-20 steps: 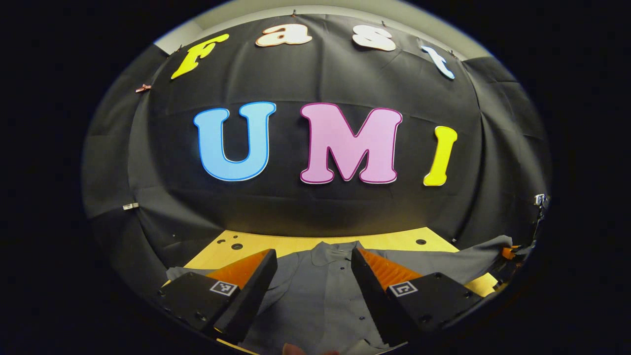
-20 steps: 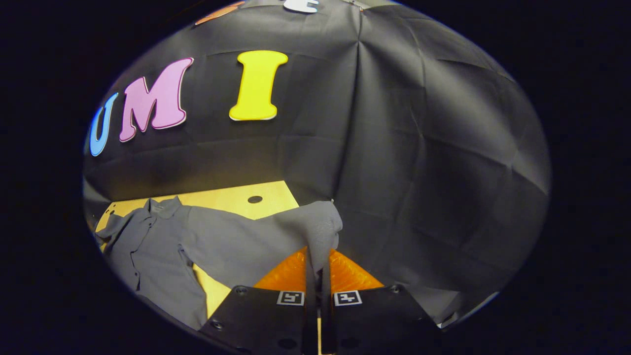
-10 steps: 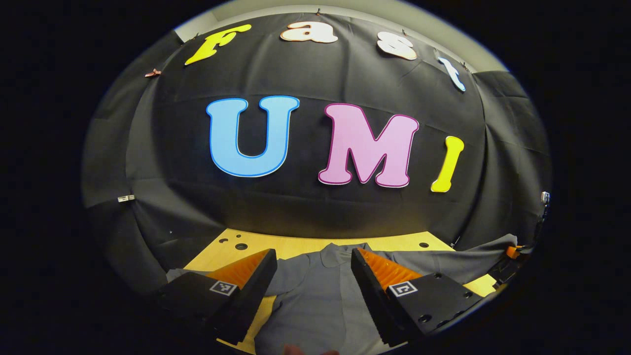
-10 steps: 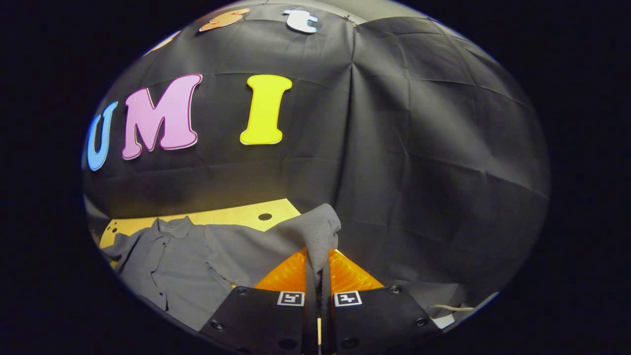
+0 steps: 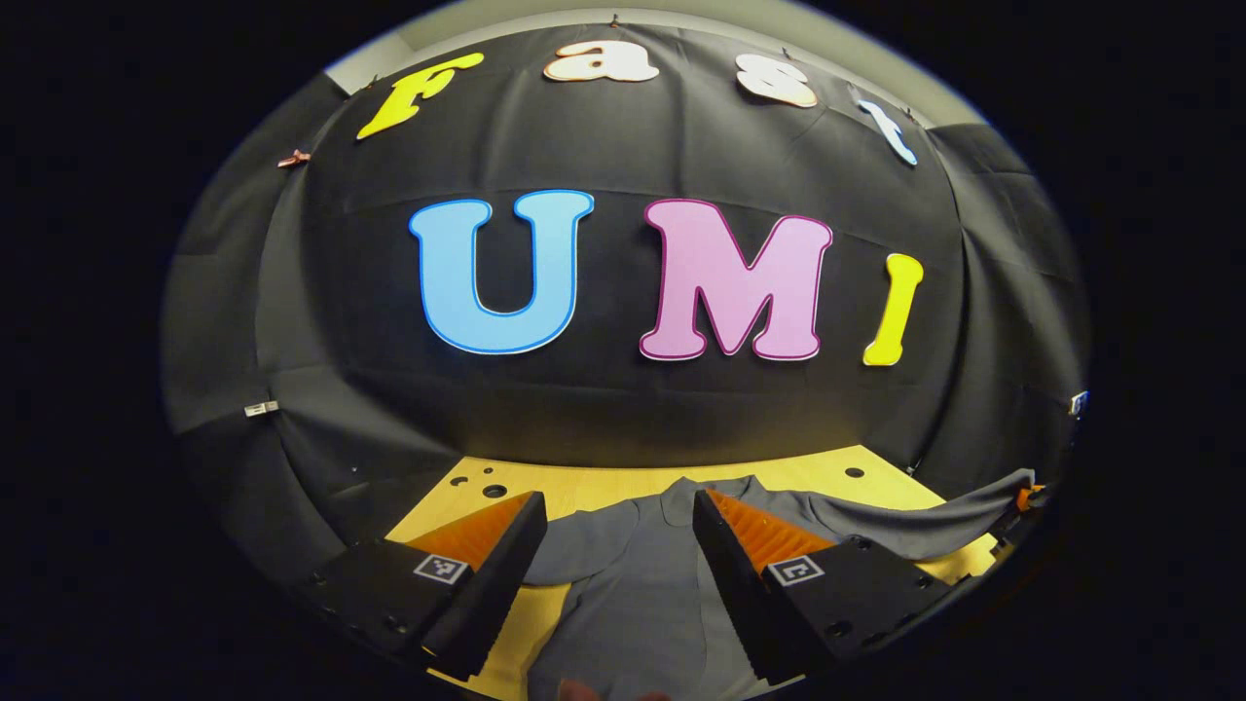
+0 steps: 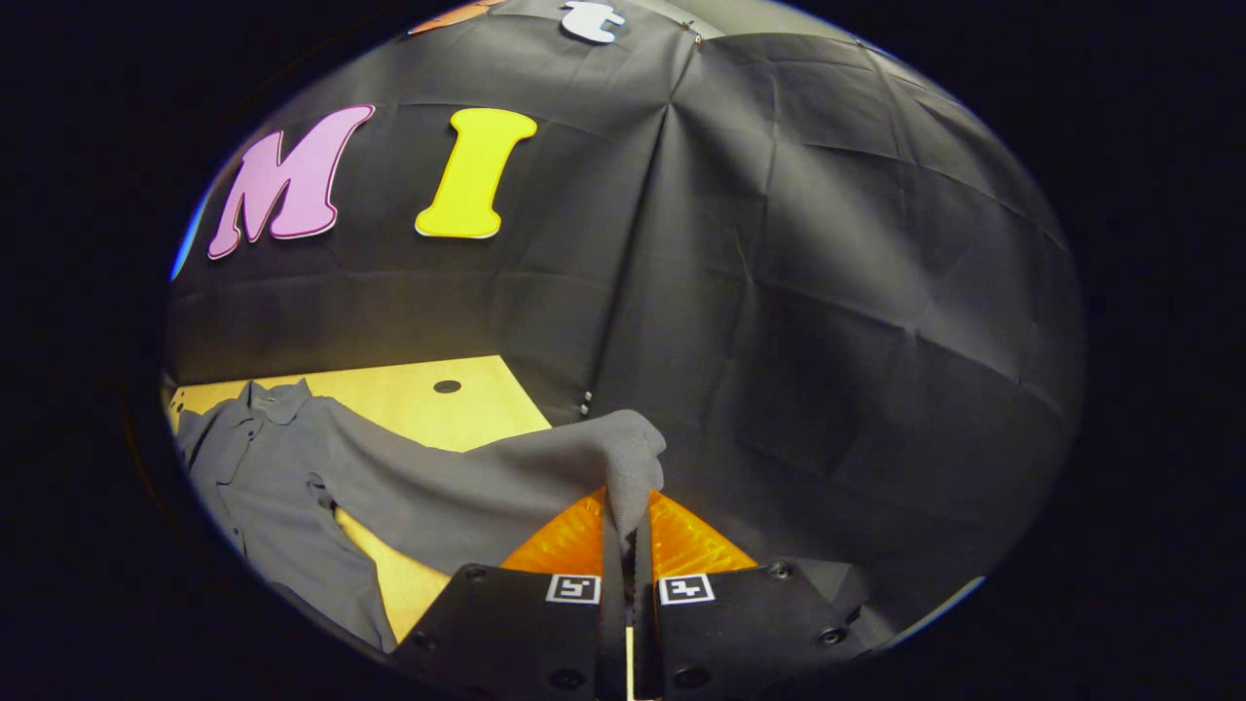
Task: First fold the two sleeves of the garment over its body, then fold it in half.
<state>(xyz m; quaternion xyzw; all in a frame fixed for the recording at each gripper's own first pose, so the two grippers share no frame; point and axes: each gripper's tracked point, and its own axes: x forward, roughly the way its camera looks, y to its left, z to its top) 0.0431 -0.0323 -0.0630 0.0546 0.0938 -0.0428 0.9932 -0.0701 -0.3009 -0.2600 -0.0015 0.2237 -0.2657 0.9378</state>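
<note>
Right gripper view: the right tongs are pressed together, and they pinch the end of one sleeve of the gray shirt.
Sleeve: it hangs in the air like a little bridge, from the tongs over to the shirt's shoulder. It is lifted, I think, so it can swing over the shirt's body without dragging.
Shirt: it lies flat on the yellow desk, front side up, with its collar near the far edge. The desk shows under the lifted sleeve, so the sleeve is up off the wood.
Left gripper view: the left tongs are spread wide and hold nothing. They sit low over the middle of the shirt, with one finger on each side of the button line.
Why the left tongs wait there: I think they stay close so they can hold the body down or grab the other sleeve next.
Other sleeve: a short gray bit lies flat on the desk just beside the left finger. It is not folded yet.
Far off in the left gripper view: the lifted sleeve stretches to the right edge, where an orange bit of the other tongs peeks out.
Step now: this looks like the first sleeve fold, just begun.
Watch out: the sleeve end may slip if the pull gets too hard.
</note>
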